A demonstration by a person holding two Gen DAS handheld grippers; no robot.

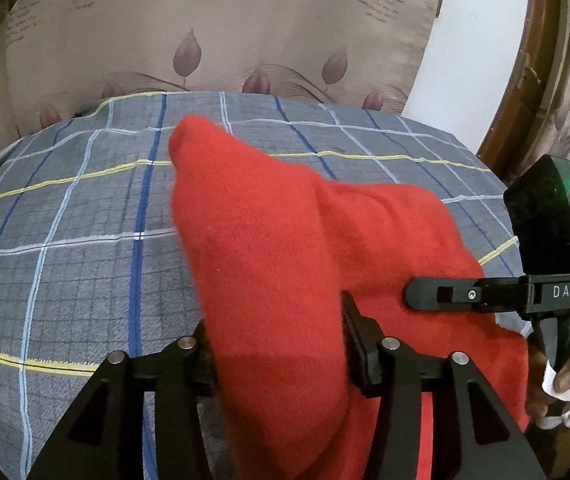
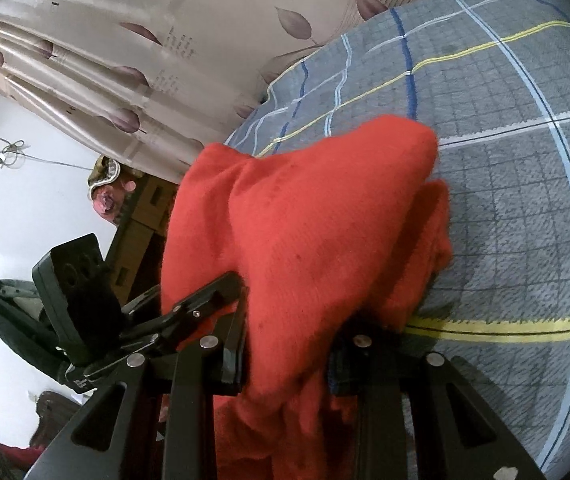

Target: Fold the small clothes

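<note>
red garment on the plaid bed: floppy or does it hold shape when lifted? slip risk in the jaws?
Likely floppy: the red garment drapes and bunches between both grippers, left gripper and right gripper, sagging onto the plaid bedspread. Probably light; it peaks without stretching taut. Slip risk seems low: the fuzzy knit fills the jaws.

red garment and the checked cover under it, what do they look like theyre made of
Red garment: looks like a soft knit or fleece, matte, with a fuzzy nap and fine ribbing; it bunches thickly between the fingers of the left gripper and right gripper.

Checked cover: seems a brushed, fleecy or flannel-like fabric, matte grey with printed blue, white and yellow lines; its pile looks streaky. The exact fibre of either cannot be told.
</note>
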